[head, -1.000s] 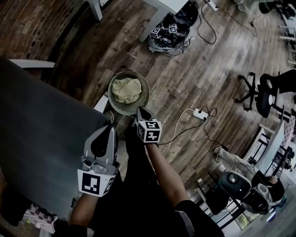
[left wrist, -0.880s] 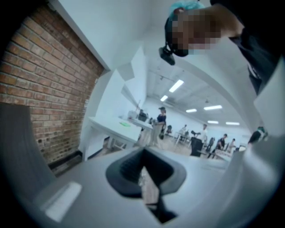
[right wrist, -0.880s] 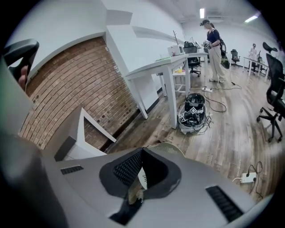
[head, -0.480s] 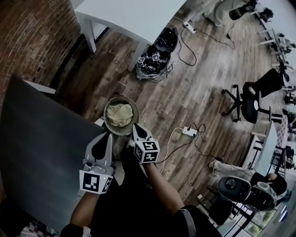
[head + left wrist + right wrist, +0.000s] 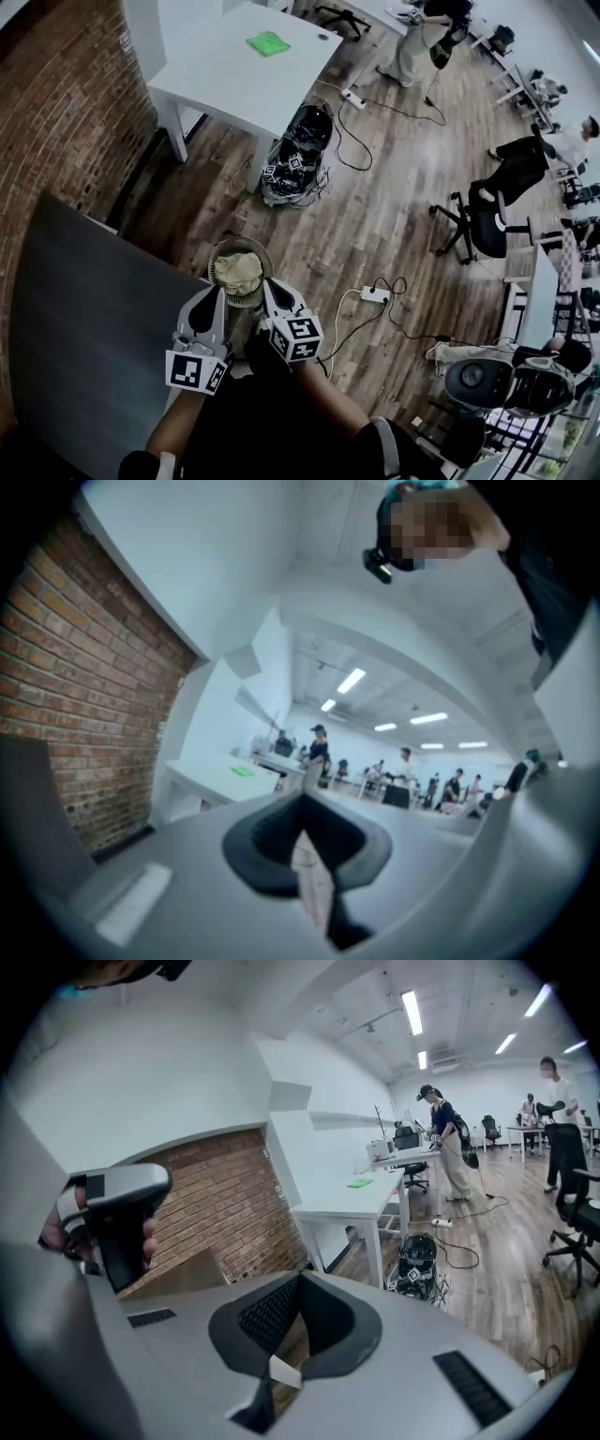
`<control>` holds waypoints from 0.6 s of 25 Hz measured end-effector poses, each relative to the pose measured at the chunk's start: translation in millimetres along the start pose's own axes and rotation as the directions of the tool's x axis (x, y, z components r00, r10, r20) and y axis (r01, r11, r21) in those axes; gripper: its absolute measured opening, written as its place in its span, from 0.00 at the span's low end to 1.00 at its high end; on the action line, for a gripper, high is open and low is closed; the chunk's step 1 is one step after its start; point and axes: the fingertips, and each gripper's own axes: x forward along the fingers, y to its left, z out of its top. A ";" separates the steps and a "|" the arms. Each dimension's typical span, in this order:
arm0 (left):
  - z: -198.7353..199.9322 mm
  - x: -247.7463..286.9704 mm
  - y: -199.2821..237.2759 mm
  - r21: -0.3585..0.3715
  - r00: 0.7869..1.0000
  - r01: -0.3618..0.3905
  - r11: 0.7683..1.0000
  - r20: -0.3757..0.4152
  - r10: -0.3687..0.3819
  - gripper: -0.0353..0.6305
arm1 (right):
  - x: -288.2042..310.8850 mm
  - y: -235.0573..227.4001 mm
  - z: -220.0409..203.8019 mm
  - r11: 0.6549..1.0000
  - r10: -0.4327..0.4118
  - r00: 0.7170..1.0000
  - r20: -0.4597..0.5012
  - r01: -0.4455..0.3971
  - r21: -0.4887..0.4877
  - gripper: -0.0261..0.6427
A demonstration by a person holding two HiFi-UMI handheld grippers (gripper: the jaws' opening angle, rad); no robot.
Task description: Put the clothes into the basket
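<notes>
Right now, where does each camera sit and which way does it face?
Head view: on the person's head, looking steeply down at the basket; forearms, left gripper and right gripper show.
Left gripper view: on the left gripper, looking level across the room past its shut jaws.
Right gripper view: on the right gripper, tilted slightly down; the left hand shows at left.
Shared: white table and brick wall appear in all three.
</notes>
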 end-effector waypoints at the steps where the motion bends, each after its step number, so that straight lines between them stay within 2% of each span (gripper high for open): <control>1: 3.8 -2.2 -2.6 0.005 1.000 0.008 1.000 0.004 -0.008 0.06 | -6.2 5.2 7.2 1.000 0.004 1.000 0.019 -0.004 -0.015 0.05; 10: 22.7 -23.1 -20.3 0.042 0.998 0.057 0.998 0.021 -0.058 0.06 | -61.2 41.3 51.4 0.996 0.025 0.983 0.180 -0.010 -0.087 0.05; 15: 26.0 -27.7 -27.3 0.070 0.997 0.070 0.995 0.028 -0.073 0.06 | -78.2 51.4 64.9 0.986 0.034 0.970 0.239 0.006 -0.167 0.05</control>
